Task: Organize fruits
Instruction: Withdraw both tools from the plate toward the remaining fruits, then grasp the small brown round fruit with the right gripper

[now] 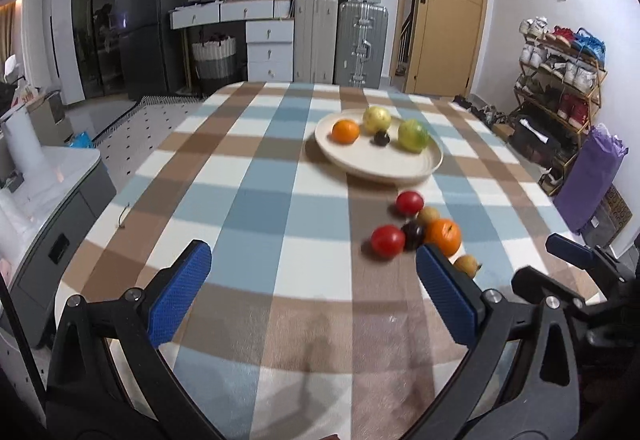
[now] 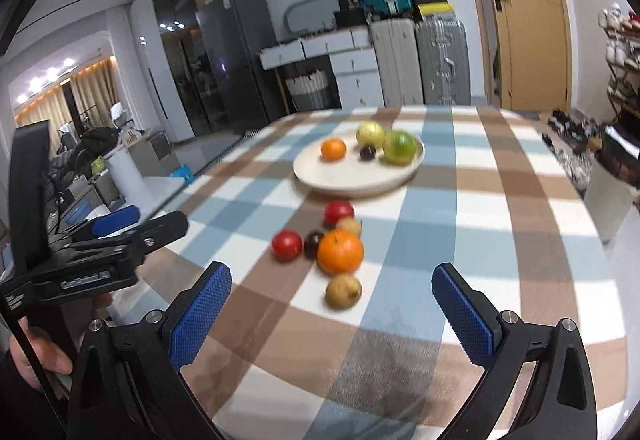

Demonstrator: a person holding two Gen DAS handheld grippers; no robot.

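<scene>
Both claws — left claw (image 1: pixel 312 272) and right claw (image 2: pixel 332 300) — spread empty, loose fruits (image 2: pixel 340 252) on the tabletop (image 2: pixel 500 240) just ahead of them.

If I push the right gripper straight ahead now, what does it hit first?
Probably the brownish pear, lying just ahead between the open right gripper fingers, with the orange right behind it. Depth is uncertain.

Both wrist views low over table (image 1: pixel 260 240), sharing plate (image 2: pixel 320 176)
</scene>
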